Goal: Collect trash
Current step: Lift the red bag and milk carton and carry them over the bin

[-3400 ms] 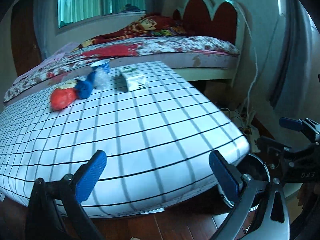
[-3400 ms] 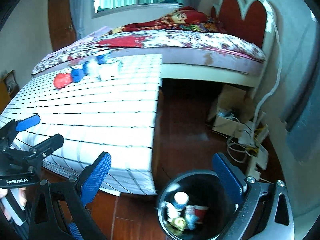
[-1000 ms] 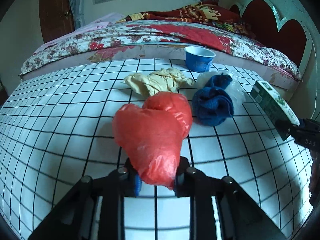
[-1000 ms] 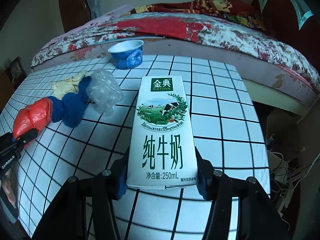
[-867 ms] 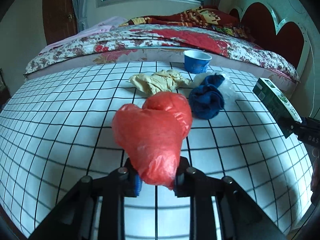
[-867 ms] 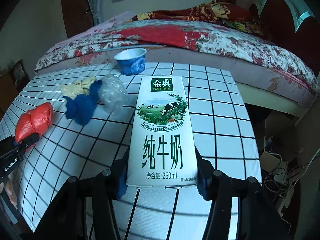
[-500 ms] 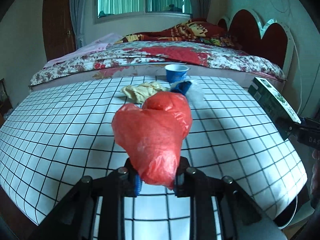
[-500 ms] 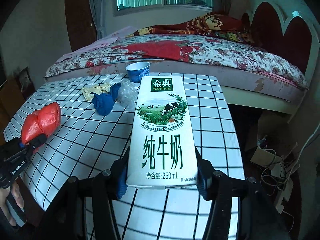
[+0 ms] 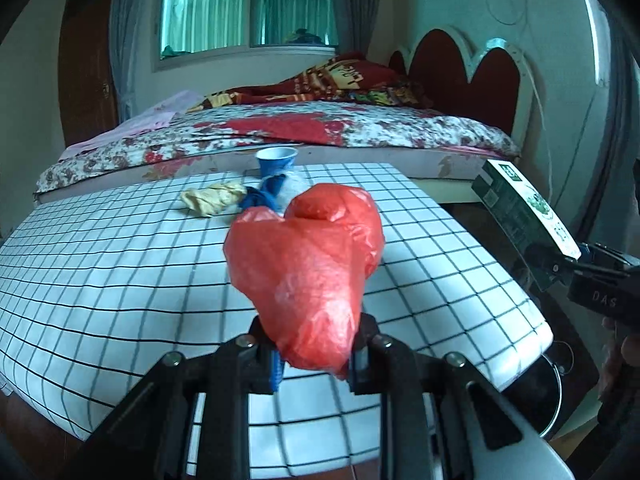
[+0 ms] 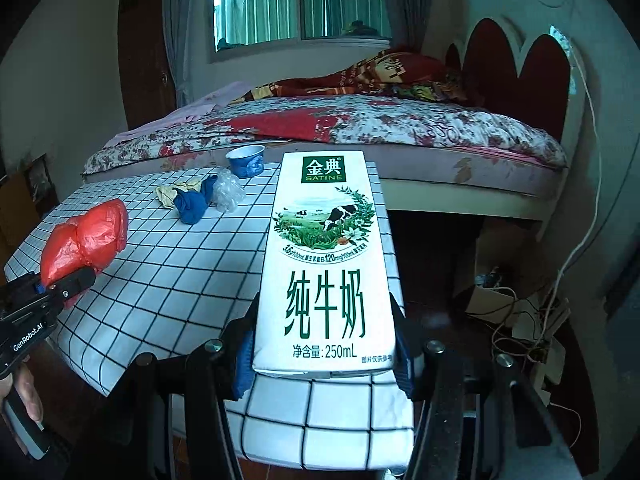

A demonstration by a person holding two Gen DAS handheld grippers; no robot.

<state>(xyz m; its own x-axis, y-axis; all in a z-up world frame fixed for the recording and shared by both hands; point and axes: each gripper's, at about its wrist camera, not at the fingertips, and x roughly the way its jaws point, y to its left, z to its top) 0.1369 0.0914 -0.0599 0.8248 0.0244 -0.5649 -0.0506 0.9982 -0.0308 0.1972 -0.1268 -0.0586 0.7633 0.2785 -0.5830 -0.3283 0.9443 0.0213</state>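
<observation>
1. A crumpled red plastic bag (image 9: 308, 276) was clamped in the left gripper (image 9: 312, 354), above the checked tabletop (image 9: 120, 264).
2. A white milk carton (image 10: 326, 268) sat gripped by its base in the right gripper (image 10: 324, 360), over the table's near corner.
3. Left on the table: a blue cup (image 10: 245, 161), blue cloth (image 10: 192, 202), yellow rag (image 10: 170, 192) and clear plastic (image 10: 228, 192), clustered near the bed (image 10: 400, 128).
4. A dark bin (image 9: 540, 396) stood below the table's edge.
</observation>
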